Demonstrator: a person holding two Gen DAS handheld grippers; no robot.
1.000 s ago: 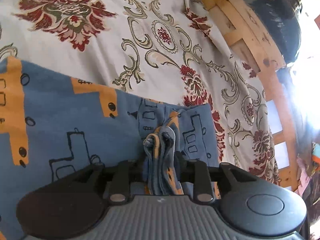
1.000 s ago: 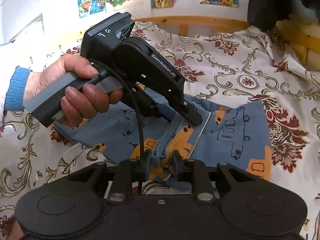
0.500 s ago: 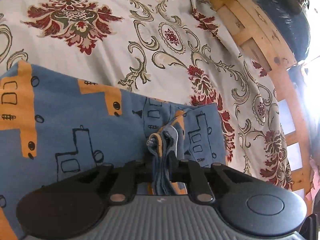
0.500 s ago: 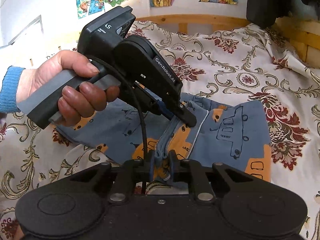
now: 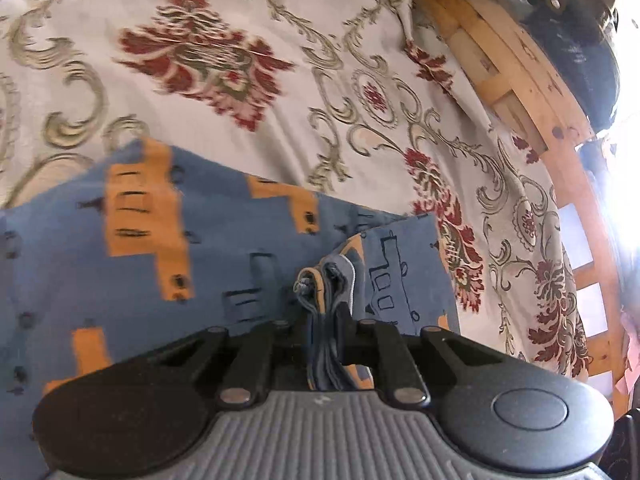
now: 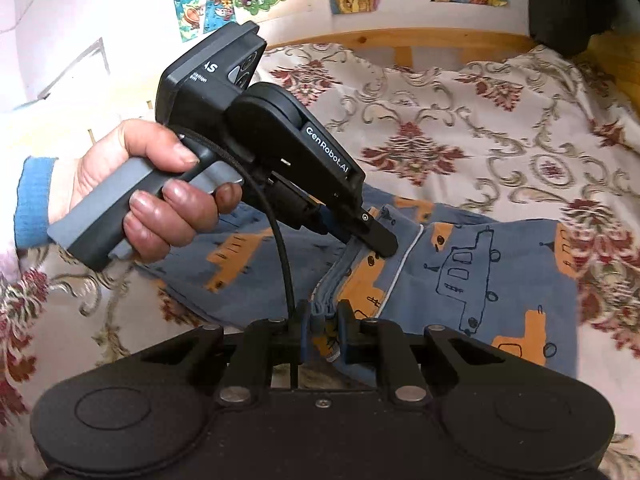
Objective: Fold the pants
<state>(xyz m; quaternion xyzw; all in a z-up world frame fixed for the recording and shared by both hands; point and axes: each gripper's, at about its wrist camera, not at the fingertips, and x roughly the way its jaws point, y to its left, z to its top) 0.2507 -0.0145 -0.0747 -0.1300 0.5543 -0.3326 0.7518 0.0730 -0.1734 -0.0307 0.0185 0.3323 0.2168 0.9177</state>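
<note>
Since the earlier frame we have carried the pinched edge of the pants (image 6: 460, 272) a little further over the bed (image 6: 440, 128), so more of the floral bedspread (image 5: 224, 60) shows beyond the cloth in the left view, and the left hand (image 6: 148, 196) sits slightly lower and nearer in the right view; the grips themselves look unchanged; the blue pants with their orange and outline vehicle print lie partly flat on the bedspread, one end already doubled over, well inside the wooden bed frame (image 5: 516, 76); the left gripper (image 5: 326, 332) has its jaws clenched on a bunched stack of layers at the edge; the right gripper (image 6: 322, 326) has its jaws clenched on the same thick edge just beside it, where a white seam line (image 6: 396, 276) runs; we judge we are mid-fold, carrying the gathered end across the rest of the garment; next we need to bring both grippers over together, keep the edge taut between them, lay it square on the lower layer, then release; letting one side lag would skew the fold.
</note>
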